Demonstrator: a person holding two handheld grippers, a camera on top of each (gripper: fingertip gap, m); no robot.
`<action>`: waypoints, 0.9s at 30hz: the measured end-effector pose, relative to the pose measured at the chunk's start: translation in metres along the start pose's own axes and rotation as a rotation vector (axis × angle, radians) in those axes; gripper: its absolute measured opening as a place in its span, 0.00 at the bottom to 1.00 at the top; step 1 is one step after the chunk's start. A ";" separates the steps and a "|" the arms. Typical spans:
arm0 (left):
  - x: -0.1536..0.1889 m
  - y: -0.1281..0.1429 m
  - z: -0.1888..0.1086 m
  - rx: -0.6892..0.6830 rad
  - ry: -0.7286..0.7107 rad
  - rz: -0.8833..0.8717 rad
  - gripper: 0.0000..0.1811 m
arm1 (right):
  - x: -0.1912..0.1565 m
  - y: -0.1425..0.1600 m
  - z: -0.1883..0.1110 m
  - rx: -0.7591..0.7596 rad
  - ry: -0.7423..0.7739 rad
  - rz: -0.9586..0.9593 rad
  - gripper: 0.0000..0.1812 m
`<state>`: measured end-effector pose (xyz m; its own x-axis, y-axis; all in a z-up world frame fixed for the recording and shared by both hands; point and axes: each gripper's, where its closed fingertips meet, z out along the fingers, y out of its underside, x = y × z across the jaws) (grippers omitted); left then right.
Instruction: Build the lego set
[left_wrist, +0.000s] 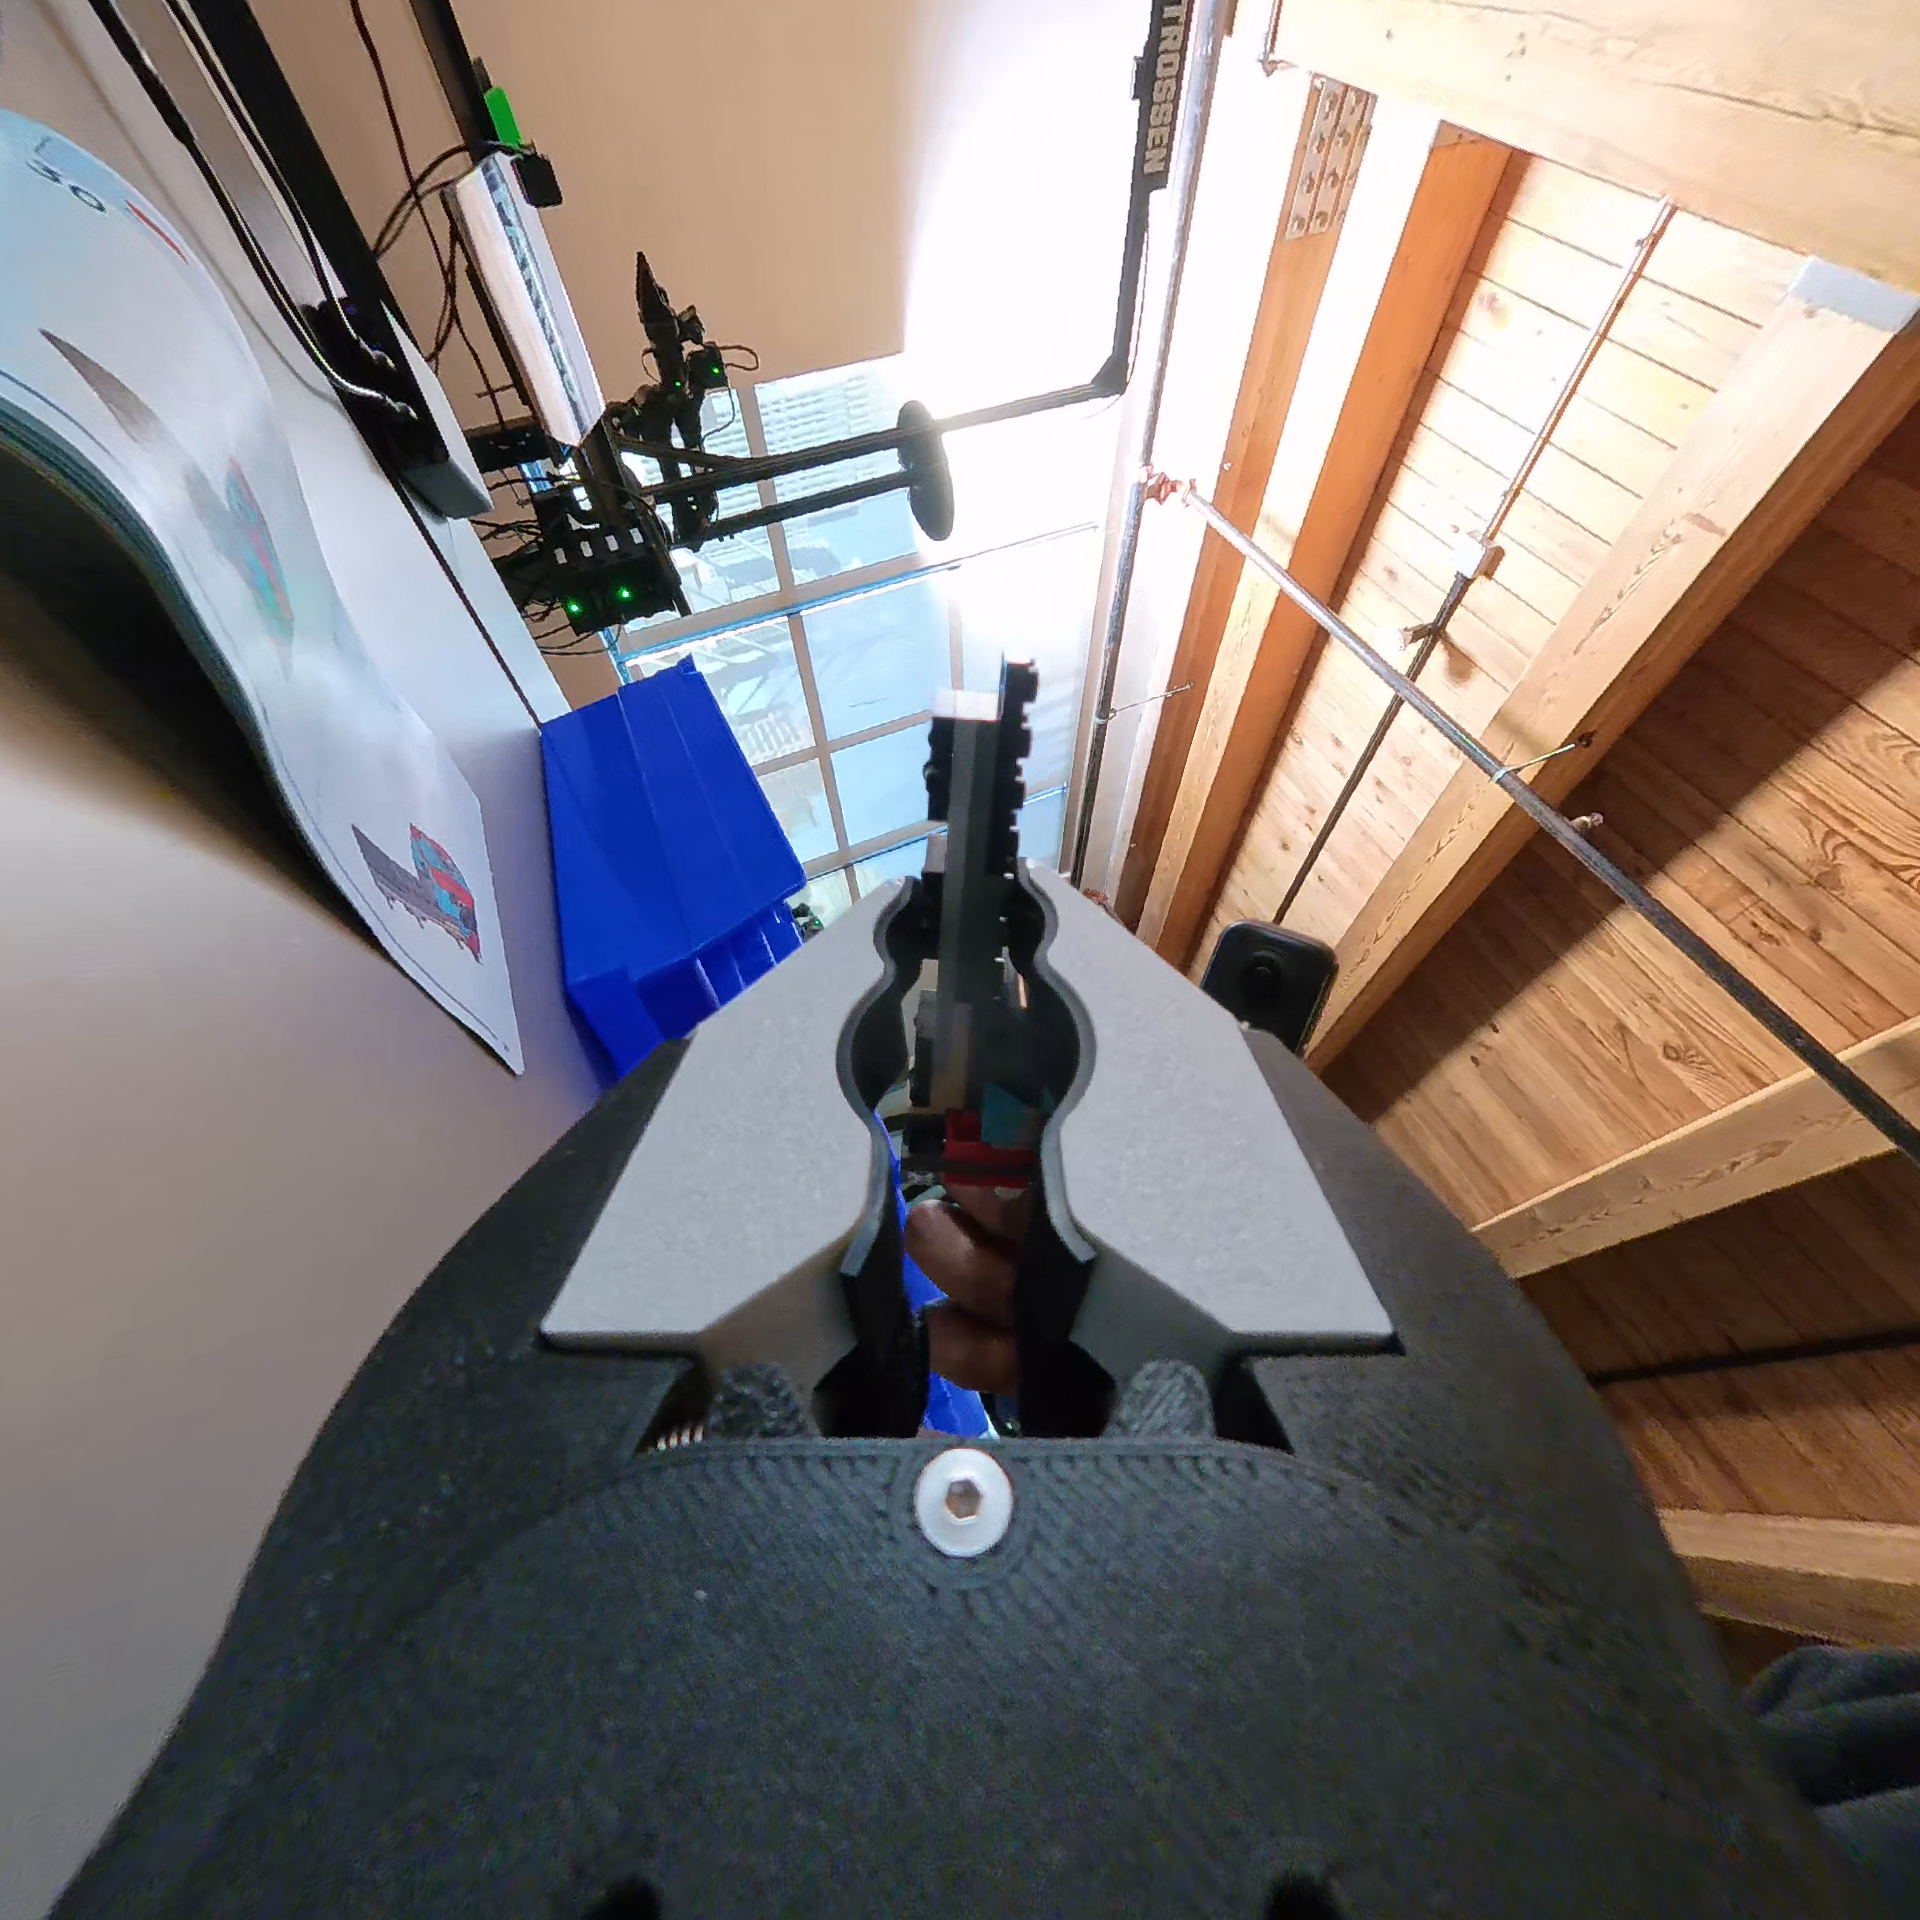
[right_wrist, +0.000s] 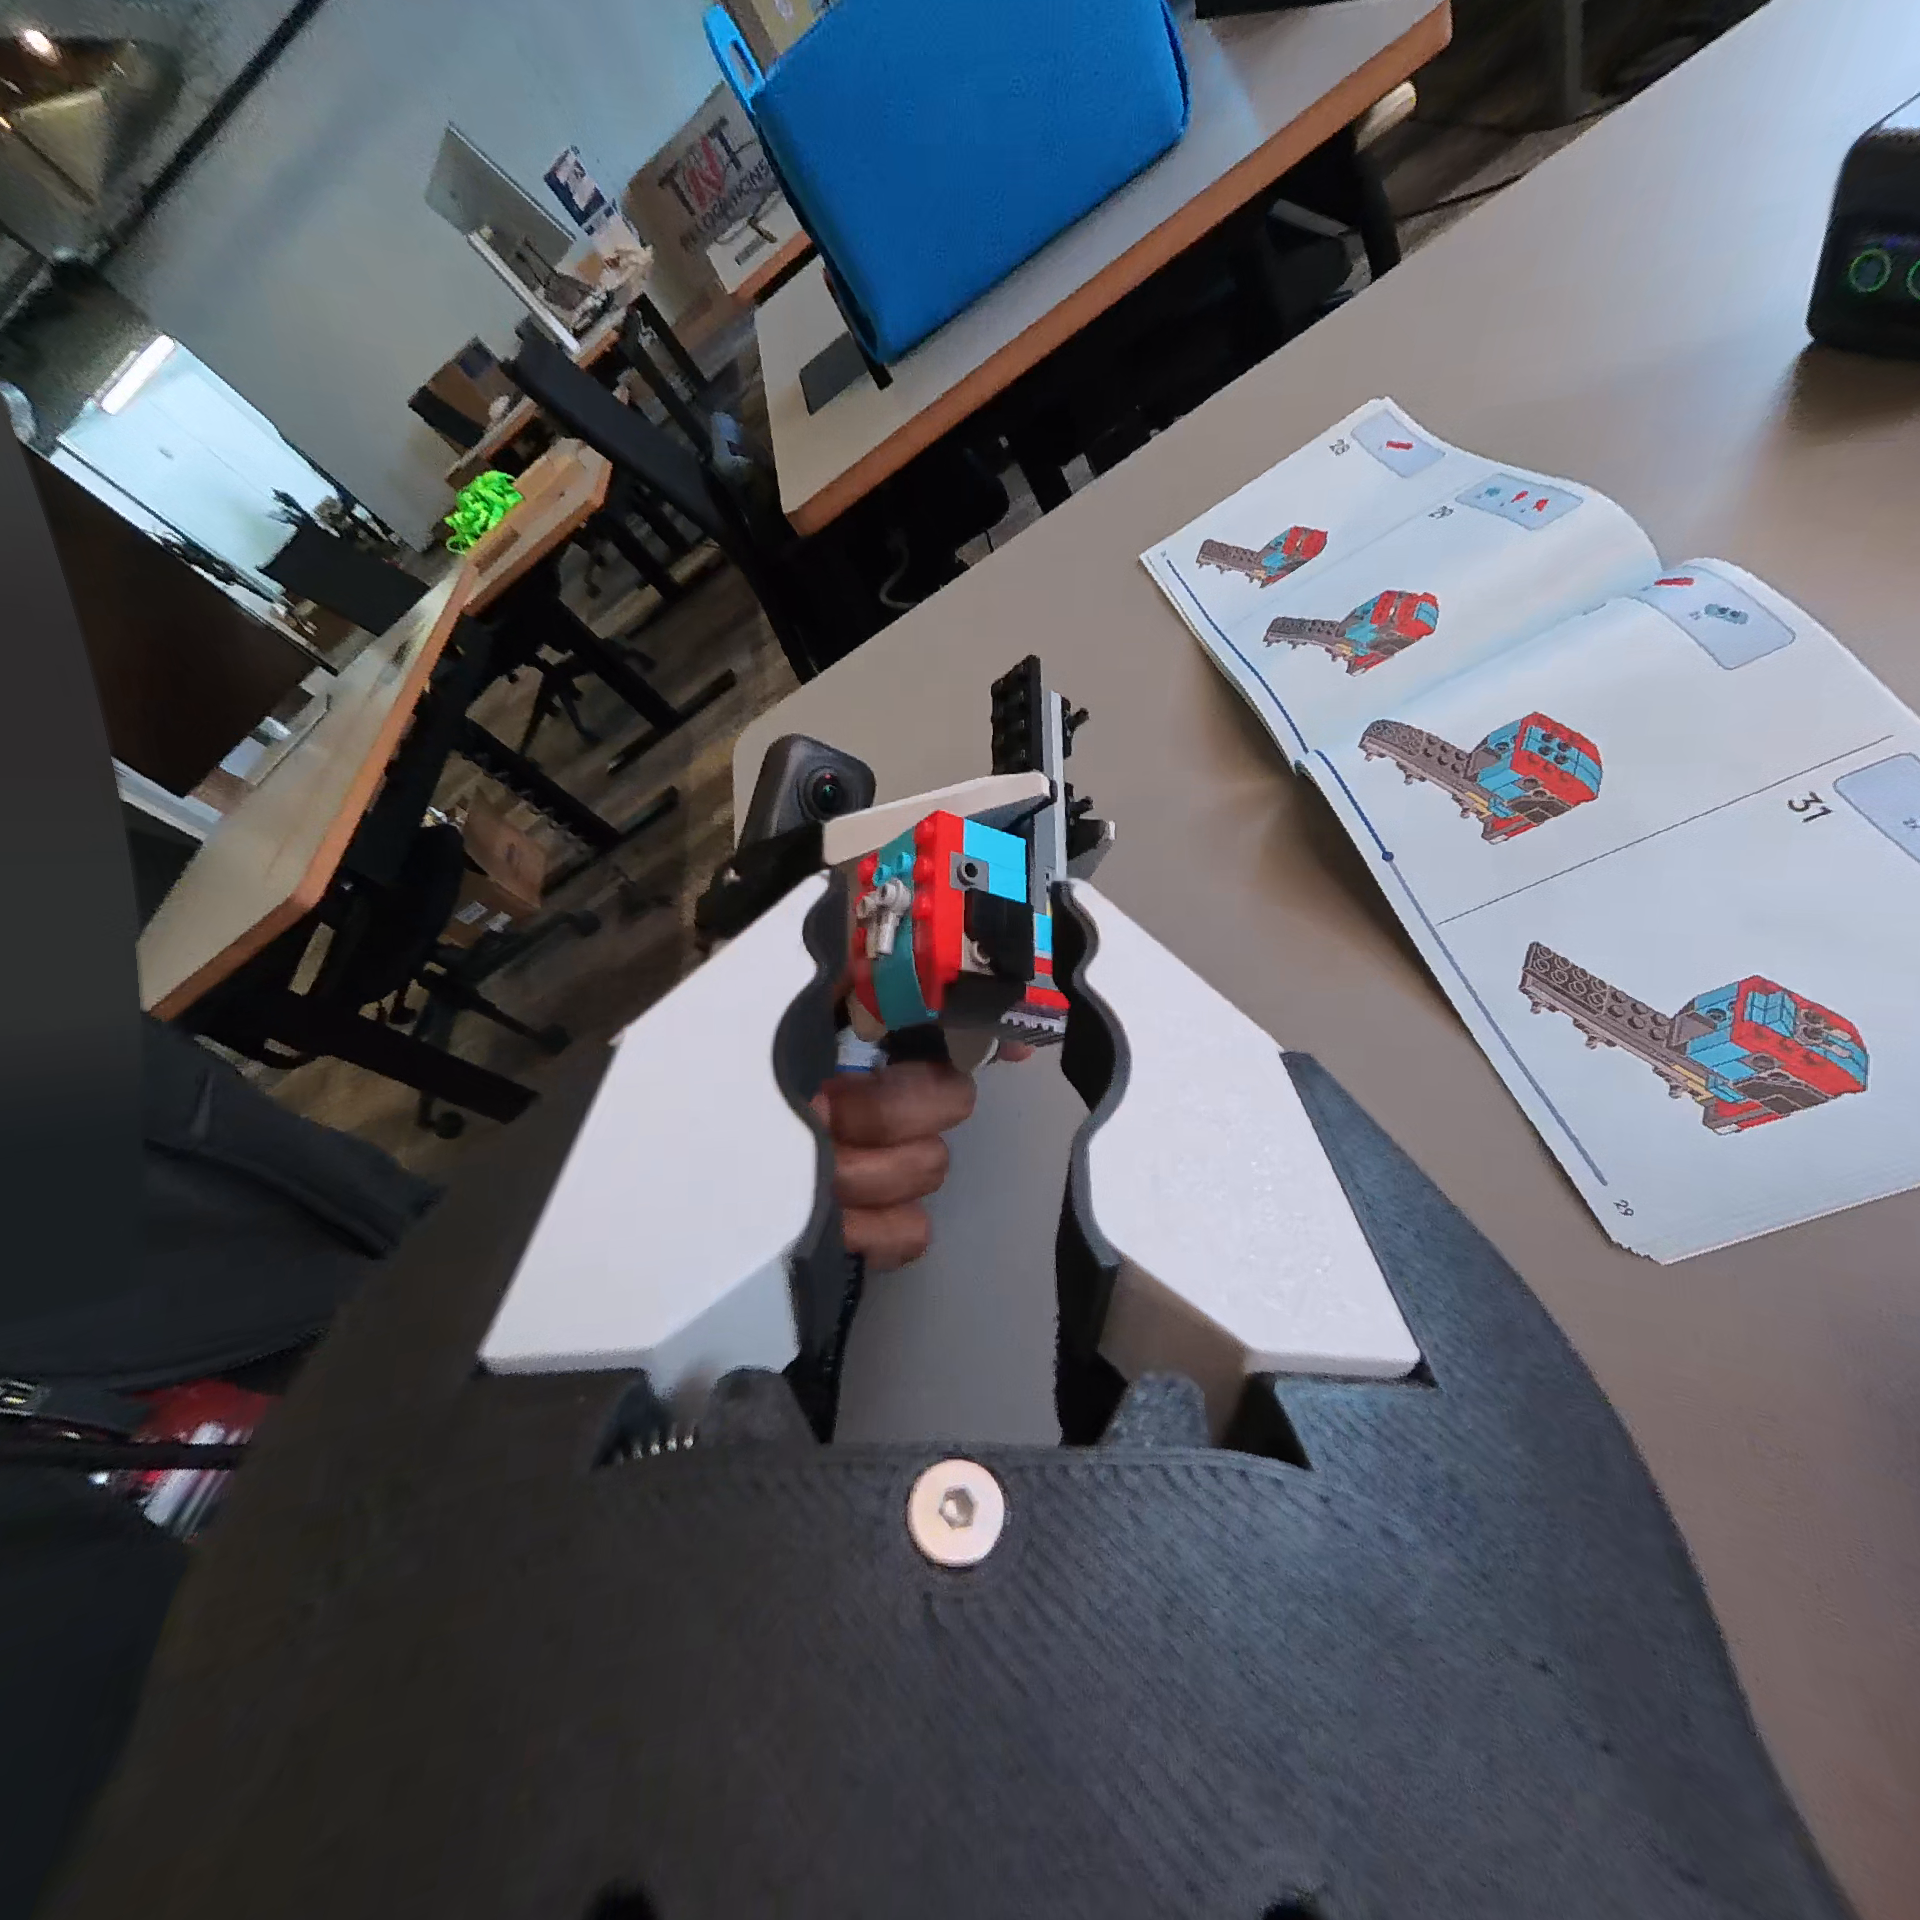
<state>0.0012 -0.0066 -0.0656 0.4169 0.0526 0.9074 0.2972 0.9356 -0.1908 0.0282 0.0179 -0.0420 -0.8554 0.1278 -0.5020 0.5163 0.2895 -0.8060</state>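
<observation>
I have 1 lego model (right_wrist: 961, 920) in play, red, teal, black and grey, and it sits lifted clear of the grey surface (right_wrist: 1403, 343), caught between both claws. In the left wrist view my left claw (left_wrist: 966, 904) is closed on the model's long dark grey studded plate (left_wrist: 977, 821), which sticks out edge-on past the fingertips; the red and teal block end lies back between the fingers. In the right wrist view my right claw (right_wrist: 951, 914) has its 2 white fingers set on either side of the red and teal block end. The right finger touches it; at the left finger I cannot tell contact, so I cannot tell whether this claw is gripping. The other claw's white finger (right_wrist: 935, 816) lies across the top of the model, with 1 small black camera (right_wrist: 816, 795) just left of it and 1 hand (right_wrist: 888, 1153) below the model.

Right of the model, 1 instruction booklet (right_wrist: 1558, 831) lies open on the surface, showing 4 full build pictures. Beyond the booklet, 1 black device with green ring lights (right_wrist: 1870, 239) stands at the surface's far edge. Left of the plate in the left wrist view sits 1 blue bin (left_wrist: 665, 862).
</observation>
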 end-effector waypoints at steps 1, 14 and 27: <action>0.000 0.000 0.000 -0.002 0.001 0.002 0.09 | 0.001 0.002 0.001 -0.014 0.009 -0.008 0.21; -0.004 0.003 0.000 -0.020 -0.015 0.003 0.09 | 0.007 0.012 0.002 -0.081 0.064 -0.083 0.15; -0.011 0.004 0.000 -0.012 -0.046 -0.028 0.09 | 0.009 0.009 0.003 -0.043 0.129 -0.156 0.14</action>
<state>-0.0018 -0.0035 -0.0764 0.3682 0.0432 0.9287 0.3181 0.9328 -0.1694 0.0249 0.0189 -0.0547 -0.9246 0.1977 -0.3256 0.3771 0.3554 -0.8553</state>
